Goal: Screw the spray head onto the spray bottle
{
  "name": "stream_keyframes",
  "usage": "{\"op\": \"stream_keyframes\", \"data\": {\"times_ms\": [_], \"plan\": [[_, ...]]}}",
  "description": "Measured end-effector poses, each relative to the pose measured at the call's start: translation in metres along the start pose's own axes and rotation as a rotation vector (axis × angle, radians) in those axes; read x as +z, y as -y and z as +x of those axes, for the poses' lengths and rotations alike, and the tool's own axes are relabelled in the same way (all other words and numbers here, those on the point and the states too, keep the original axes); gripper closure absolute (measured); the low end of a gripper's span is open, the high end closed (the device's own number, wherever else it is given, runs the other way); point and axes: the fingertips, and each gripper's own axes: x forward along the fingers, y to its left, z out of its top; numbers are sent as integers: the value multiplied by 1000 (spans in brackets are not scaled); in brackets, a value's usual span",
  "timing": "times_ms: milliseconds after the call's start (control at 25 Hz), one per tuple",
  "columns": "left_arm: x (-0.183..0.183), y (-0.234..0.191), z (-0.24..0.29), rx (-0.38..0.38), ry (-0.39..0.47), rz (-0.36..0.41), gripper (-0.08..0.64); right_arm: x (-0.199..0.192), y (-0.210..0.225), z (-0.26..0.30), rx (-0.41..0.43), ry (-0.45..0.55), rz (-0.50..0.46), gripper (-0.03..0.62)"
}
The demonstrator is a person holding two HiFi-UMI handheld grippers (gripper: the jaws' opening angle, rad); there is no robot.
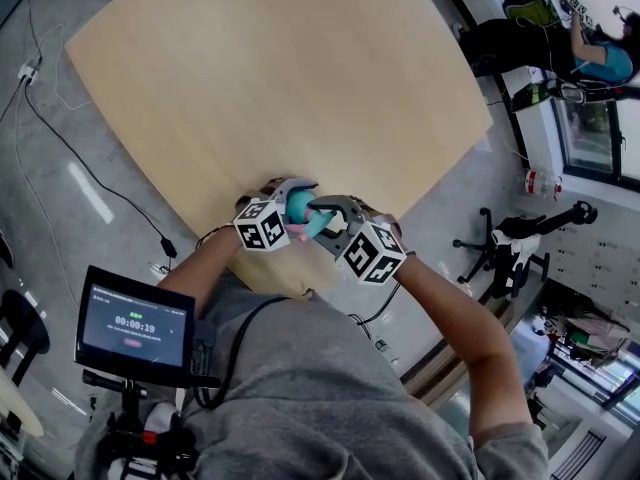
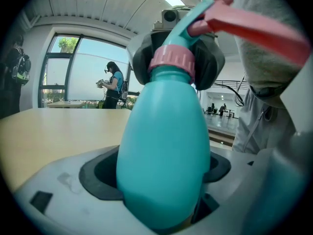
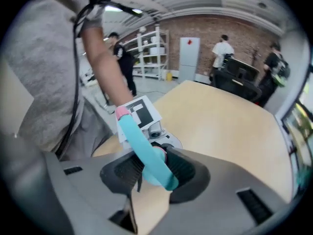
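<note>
I count one bottle and one spray head in my feed, both held up between my two grippers over the near edge of the table, at about 6 o'clock on its top in the head view.

My left gripper has its jaws spread wide and clamped on the teal body of the bottle. In the left gripper view the bottle fills the gap, with both pads pressed to its sides, and it leans its neck toward 1 o'clock.

The spray head sits on that neck. I see one pink collar, one teal nozzle and one pink trigger running off to 2 o'clock. Whether the collar is threaded fully home I can't tell.

My right gripper is closed to a middling gap on the spray head. In the left gripper view its two dark pads flank the collar at 9 and 3 o'clock. In the right gripper view the nozzle pokes up between the jaws toward 11 o'clock.

There are two marker cubes, one per gripper. The left one is at 9 o'clock of the bottle and the right one at 4 o'clock.

One monitor sits at 8 o'clock in the head view. Behind the table the right gripper view shows three people standing by the brick wall.
</note>
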Motion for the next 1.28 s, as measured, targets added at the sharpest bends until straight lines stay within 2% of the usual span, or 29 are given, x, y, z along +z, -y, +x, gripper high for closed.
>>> {"op": "stream_keyframes", "data": {"times_ms": [80, 160, 280, 360, 440, 520, 640, 760, 960, 1080, 1160, 1200, 1280], "plan": [[2, -3, 3, 55, -2, -15, 144, 0, 9, -4, -122, 65, 253, 451], [4, -10, 6, 148, -5, -36, 144, -3, 16, -10, -298, 121, 447, 451], [7, -25, 4, 355, 4, -102, 144, -8, 25, -15, -550, 180, 641, 451], [5, -37, -3, 513, 18, -169, 144, -7, 31, -16, -649, 209, 710, 449], [1, -44, -8, 609, 30, -215, 146, -4, 36, -14, -676, 219, 718, 449], [2, -46, -8, 625, 46, -229, 146, -4, 38, -12, -661, 210, 700, 448], [5, -45, -4, 578, 69, -226, 144, -5, 39, -6, -600, 195, 663, 437], [9, -41, 1, 504, 68, -196, 144, -3, 35, -8, -492, 185, 618, 369], [5, -24, 7, 345, 37, -137, 144, 3, 9, -37, -283, 115, 357, 345], [6, -17, 13, 253, 25, -102, 144, 13, -2, -69, -172, 67, 122, 345], [8, -14, 15, 207, 20, -85, 144, 23, -4, -87, -127, -2, -153, 345], [9, -14, 16, 189, 18, -78, 144, 23, -5, -92, -105, -69, -347, 345], [9, -13, 17, 162, 12, -69, 144, 13, -4, -90, -63, -240, -794, 345]]}}
